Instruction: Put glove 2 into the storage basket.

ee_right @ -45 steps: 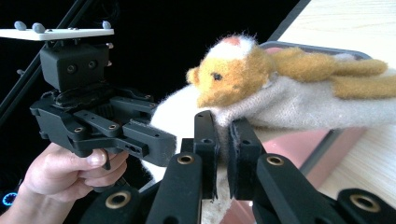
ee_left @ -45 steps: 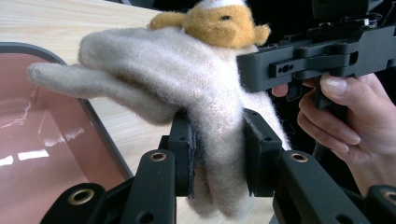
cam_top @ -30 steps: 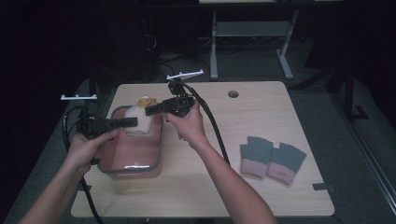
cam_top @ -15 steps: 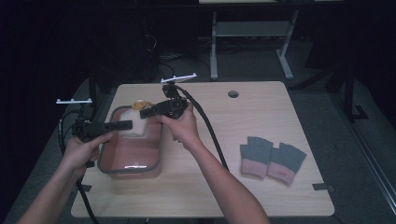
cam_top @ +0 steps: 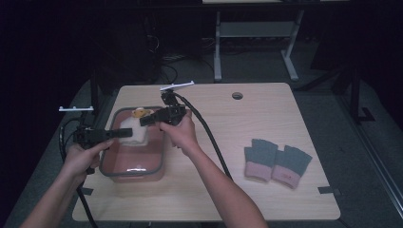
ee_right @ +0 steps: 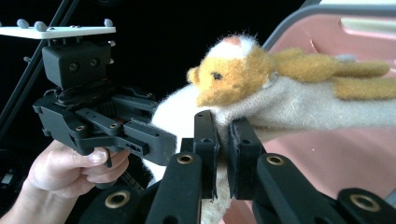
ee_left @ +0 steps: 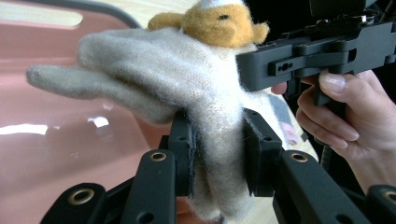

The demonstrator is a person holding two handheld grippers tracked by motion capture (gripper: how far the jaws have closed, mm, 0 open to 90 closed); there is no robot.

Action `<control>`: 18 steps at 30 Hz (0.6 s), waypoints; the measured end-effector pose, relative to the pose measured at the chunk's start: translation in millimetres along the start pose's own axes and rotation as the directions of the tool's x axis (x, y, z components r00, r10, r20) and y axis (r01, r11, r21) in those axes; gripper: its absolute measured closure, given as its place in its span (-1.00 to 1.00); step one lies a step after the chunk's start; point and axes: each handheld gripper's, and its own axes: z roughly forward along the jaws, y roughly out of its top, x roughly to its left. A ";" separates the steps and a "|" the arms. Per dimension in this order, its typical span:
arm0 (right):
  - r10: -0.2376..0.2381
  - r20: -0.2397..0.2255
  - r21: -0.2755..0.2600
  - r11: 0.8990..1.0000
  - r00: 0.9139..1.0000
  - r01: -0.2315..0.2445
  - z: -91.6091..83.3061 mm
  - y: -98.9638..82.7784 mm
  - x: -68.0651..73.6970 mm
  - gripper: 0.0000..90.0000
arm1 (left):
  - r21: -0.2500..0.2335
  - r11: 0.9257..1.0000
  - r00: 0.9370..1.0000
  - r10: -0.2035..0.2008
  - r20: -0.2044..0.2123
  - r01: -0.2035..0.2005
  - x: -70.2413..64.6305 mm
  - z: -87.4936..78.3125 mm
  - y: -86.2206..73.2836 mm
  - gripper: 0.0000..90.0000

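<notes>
Cream glove [cam_top: 130, 135] with bear trim hangs over the pink tub's [cam_top: 135, 171] far end, long axis running 9 to 3 o'clock. Left gripper [cam_top: 124, 133] clamps its 9 o'clock end and right gripper [cam_top: 143, 121] its 1 o'clock edge; the tub floor lies directly below.

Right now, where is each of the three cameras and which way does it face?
High view: above the person's side, looking forward and down at the table, pink tub, both forearms.
Left gripper view: rides the left gripper, looking along its jaws at the cream glove; the other hand shows.
Right gripper view: rides the right gripper, facing the left hand.
Both gripper views share the glove's bear head.
</notes>
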 end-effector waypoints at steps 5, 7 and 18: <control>0.020 -0.005 0.010 1.000 1.000 -0.020 7.2 -4.6 -10.0 0.86 | 0.018 1.000 1.000 -0.001 -0.012 0.001 6.0 4.2 -3.5 0.52; 0.027 -0.009 0.014 1.000 1.000 -0.027 8.7 -6.2 -13.2 0.86 | 0.020 1.000 1.000 -0.006 -0.021 0.007 7.2 6.4 -5.1 0.52; 0.077 -0.015 0.043 0.996 0.997 -0.077 26.4 -20.8 -38.5 0.85 | 0.076 0.997 0.997 -0.011 -0.078 0.017 18.7 18.5 -15.9 0.52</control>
